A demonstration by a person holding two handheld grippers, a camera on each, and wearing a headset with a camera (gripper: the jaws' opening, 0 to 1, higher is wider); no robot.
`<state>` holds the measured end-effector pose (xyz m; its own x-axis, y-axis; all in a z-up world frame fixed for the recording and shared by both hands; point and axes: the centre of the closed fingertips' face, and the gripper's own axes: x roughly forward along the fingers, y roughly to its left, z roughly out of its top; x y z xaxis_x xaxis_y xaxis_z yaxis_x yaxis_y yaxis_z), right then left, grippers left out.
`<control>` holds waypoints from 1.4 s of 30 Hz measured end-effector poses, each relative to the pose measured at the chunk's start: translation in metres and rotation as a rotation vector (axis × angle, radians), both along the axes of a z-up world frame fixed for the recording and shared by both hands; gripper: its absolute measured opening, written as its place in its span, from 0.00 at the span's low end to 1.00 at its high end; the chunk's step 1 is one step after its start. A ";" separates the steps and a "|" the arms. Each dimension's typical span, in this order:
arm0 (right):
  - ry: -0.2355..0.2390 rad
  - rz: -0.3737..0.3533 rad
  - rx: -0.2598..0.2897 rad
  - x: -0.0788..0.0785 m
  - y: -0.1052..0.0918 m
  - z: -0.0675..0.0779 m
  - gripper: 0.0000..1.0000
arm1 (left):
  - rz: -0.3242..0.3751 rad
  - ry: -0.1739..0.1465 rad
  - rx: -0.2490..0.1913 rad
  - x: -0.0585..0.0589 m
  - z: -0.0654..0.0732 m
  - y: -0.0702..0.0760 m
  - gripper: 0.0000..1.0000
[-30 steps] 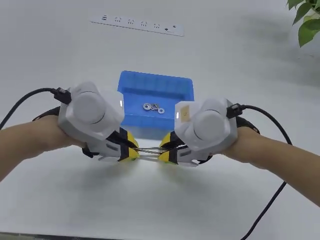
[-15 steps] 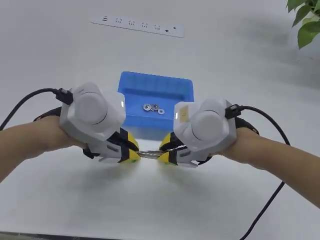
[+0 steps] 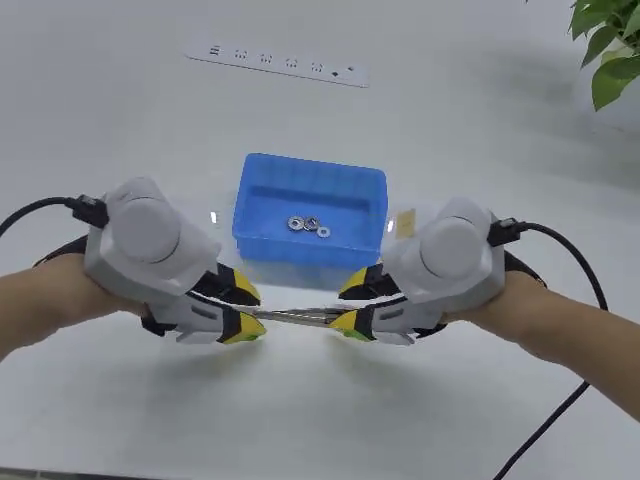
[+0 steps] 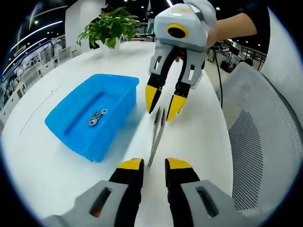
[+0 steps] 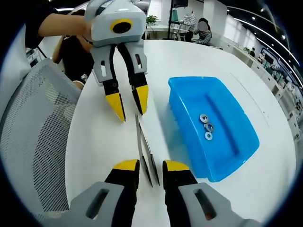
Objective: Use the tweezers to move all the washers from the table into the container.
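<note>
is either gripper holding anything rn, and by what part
Nothing is held: the tweezers lie on the table, ends between the open jaws of left gripper and right gripper.

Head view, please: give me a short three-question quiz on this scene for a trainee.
1. How many washers lie in the blue container?
2. True or false: the tweezers lie inside the container.
3. What lies on the table beyond the container? A. power strip B. screwdriver C. cup
Key: 1. Three. 2. False; they are between the left gripper and the right gripper. 3. A.
</note>
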<state>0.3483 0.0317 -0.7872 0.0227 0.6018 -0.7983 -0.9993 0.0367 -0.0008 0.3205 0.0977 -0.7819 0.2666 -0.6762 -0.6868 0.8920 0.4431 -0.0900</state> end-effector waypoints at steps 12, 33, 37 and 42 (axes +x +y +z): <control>-0.022 -0.210 0.165 0.006 -0.026 0.036 0.25 | 0.265 -0.115 -0.309 0.004 0.068 0.022 0.42; -0.166 -0.284 0.302 -0.006 -0.050 0.095 0.69 | 0.212 -0.248 -0.340 -0.021 0.145 0.028 0.87; -0.191 -0.252 0.272 -0.014 -0.055 0.096 0.79 | 0.238 -0.259 -0.330 -0.021 0.145 0.027 0.99; -0.191 -0.220 0.263 -0.020 -0.057 0.100 0.93 | 0.233 -0.263 -0.328 -0.026 0.146 0.024 1.00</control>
